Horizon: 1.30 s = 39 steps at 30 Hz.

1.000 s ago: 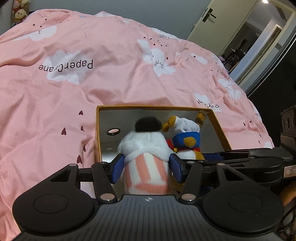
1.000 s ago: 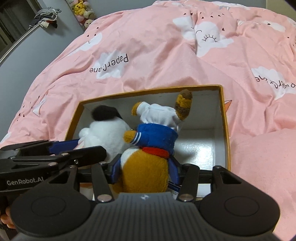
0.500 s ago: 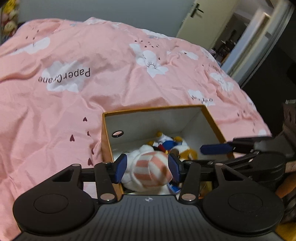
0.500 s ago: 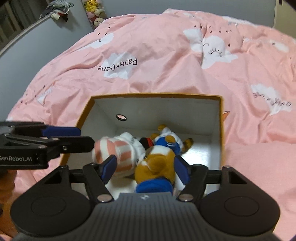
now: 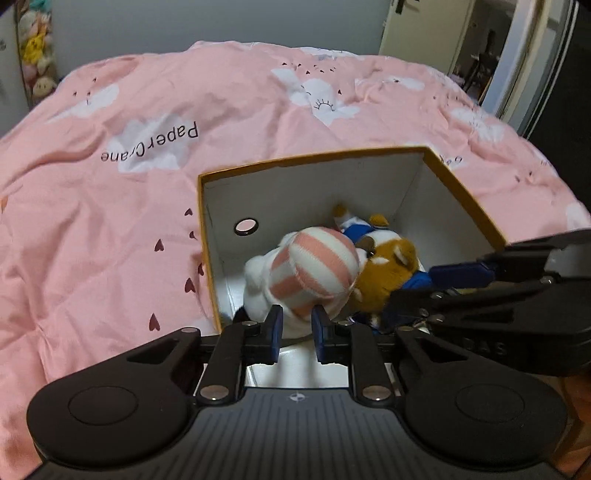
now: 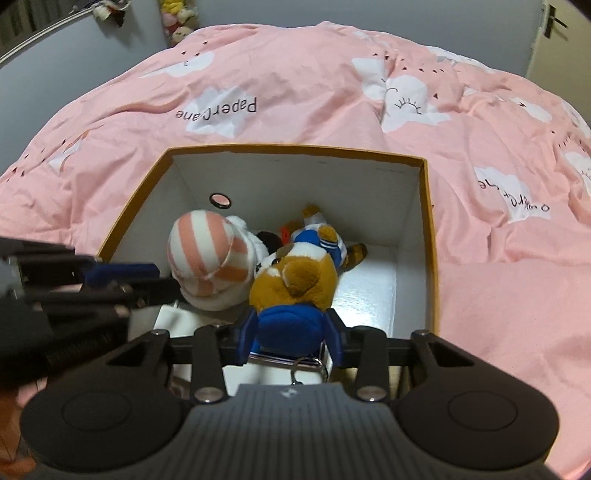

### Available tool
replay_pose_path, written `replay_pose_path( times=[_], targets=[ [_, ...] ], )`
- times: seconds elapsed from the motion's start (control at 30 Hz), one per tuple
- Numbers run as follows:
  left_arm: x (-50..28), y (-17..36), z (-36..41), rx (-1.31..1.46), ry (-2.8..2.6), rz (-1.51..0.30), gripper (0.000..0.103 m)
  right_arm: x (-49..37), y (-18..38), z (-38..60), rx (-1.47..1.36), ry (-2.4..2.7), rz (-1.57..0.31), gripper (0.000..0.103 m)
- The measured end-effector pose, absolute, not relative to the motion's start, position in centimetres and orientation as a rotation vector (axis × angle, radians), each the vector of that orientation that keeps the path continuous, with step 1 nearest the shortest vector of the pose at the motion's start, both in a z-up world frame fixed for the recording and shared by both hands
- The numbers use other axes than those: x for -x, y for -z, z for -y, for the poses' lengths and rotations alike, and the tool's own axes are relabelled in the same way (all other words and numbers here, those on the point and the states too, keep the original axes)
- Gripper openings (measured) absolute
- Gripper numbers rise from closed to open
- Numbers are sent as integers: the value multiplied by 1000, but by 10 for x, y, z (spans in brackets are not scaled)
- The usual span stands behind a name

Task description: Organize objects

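Observation:
An orange-rimmed box [image 5: 314, 157] [image 6: 295, 149], white inside, lies on the bed. Two toys lie in it side by side: a pink-and-white striped plush [image 5: 314, 266] [image 6: 199, 247] and a brown plush [image 5: 384, 273] [image 6: 295, 273] in blue clothes. My left gripper [image 5: 297, 328] [image 6: 162, 278] is shut at the striped plush's near edge, and white fabric shows in the narrow gap. I cannot tell whether it is pinched. The jaws of my right gripper [image 6: 291, 334] [image 5: 413, 286] are closing, and its pads press on the brown plush's blue end.
A pink duvet [image 5: 147, 184] [image 6: 332, 92] with white clouds covers the bed all around the box. Small plush toys [image 5: 35, 55] [image 6: 177, 22] sit by the far wall. A door [image 5: 424, 33] stands open at the back right.
Both plushes went from upright over the box to lying inside it. The left pads came together behind the striped plush. The right pads widened, then narrowed onto the brown plush.

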<state>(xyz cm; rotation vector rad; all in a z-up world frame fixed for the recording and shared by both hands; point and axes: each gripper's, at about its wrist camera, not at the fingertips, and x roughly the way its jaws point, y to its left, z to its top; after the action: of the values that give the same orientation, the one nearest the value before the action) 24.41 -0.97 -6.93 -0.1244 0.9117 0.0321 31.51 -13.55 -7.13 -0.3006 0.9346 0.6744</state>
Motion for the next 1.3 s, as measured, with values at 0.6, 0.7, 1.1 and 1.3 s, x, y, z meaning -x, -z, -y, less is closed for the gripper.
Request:
replay_pose_path(
  times=[0.6,0.7,1.1,1.3],
  targets=[
    [-198,32,2,190,-87,-661,42,-255,31,148,277,-572,-708,57],
    [-188,19,7,147,-98,-616,43,-237,20,157,241,-548,-661,61],
    [-135,-20,22,33,-77,-525,45,-174,2,189,111,-464,-598,76],
    [-100,-27,20,-8,-62,-537,57,-142,-1,198,96,-470,-610,79]
  ],
)
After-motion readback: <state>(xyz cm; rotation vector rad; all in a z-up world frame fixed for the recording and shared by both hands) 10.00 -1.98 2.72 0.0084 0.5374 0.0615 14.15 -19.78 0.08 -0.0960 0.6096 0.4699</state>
